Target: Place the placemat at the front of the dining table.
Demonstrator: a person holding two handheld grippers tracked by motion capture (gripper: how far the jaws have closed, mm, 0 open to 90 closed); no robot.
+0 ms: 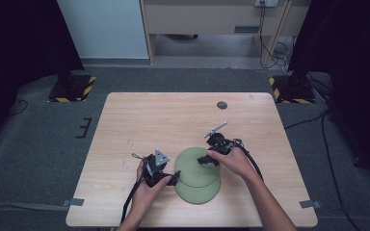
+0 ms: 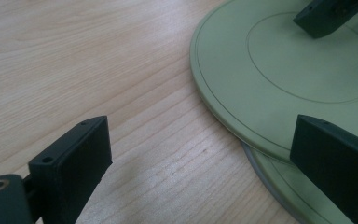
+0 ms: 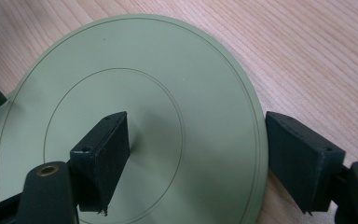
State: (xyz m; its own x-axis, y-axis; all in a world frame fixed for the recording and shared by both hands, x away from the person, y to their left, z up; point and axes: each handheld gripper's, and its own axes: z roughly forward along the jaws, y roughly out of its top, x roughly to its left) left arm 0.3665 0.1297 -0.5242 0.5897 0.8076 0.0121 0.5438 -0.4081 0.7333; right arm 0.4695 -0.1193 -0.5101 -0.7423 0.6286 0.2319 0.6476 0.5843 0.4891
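Two stacked green plates [image 1: 197,175] near table's [image 1: 139,115] front edge, left claw [image 1: 176,179] apart at rim, right claw [image 1: 204,160] apart straddling rim.

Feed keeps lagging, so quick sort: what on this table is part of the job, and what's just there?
In the job:
top green plate
lower green plate
left gripper, open
right gripper, open

Just there:
round dark spot on the wooden table
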